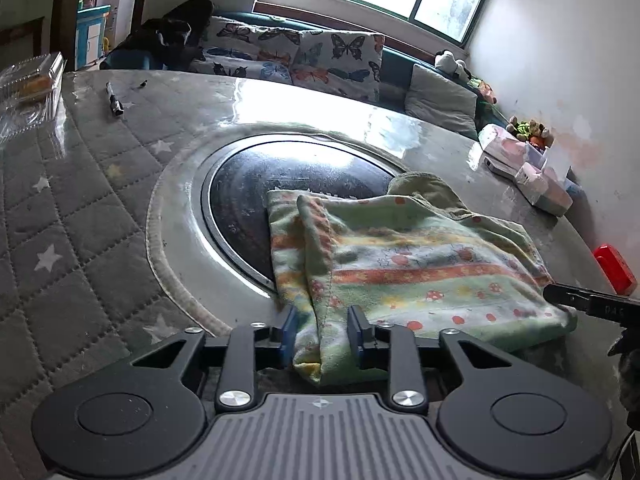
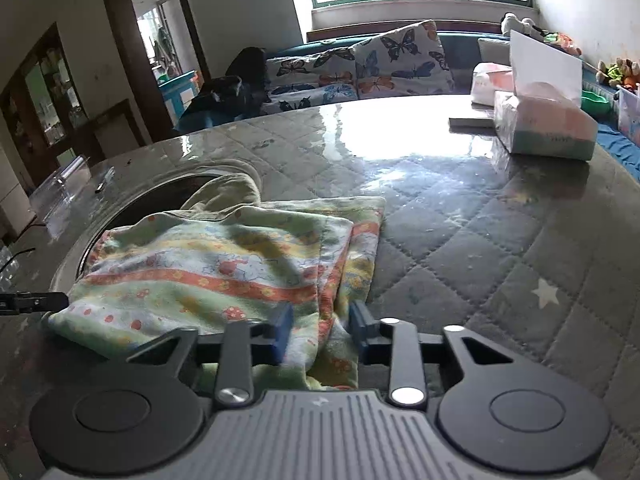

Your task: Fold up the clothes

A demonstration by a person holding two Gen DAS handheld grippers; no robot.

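Observation:
A green garment (image 1: 404, 264) with orange stripes and small prints lies partly folded on the round table, with an olive piece at its far end. My left gripper (image 1: 323, 330) has the garment's near left edge between its blue fingers, which stand a little apart around the cloth. My right gripper (image 2: 320, 330) stands the same way around the garment's (image 2: 224, 268) near right edge. The right gripper's tip shows in the left wrist view (image 1: 568, 296), and the left gripper's tip shows in the right wrist view (image 2: 40, 302).
The table has a quilted grey cover (image 1: 60, 208) and a round dark glass centre (image 1: 256, 188). A tissue box (image 2: 544, 128) and small boxes stand at the far right. A clear plastic box (image 1: 28, 92) and a pen (image 1: 114, 100) lie at the far left. A red object (image 1: 614, 268) sits at the right edge.

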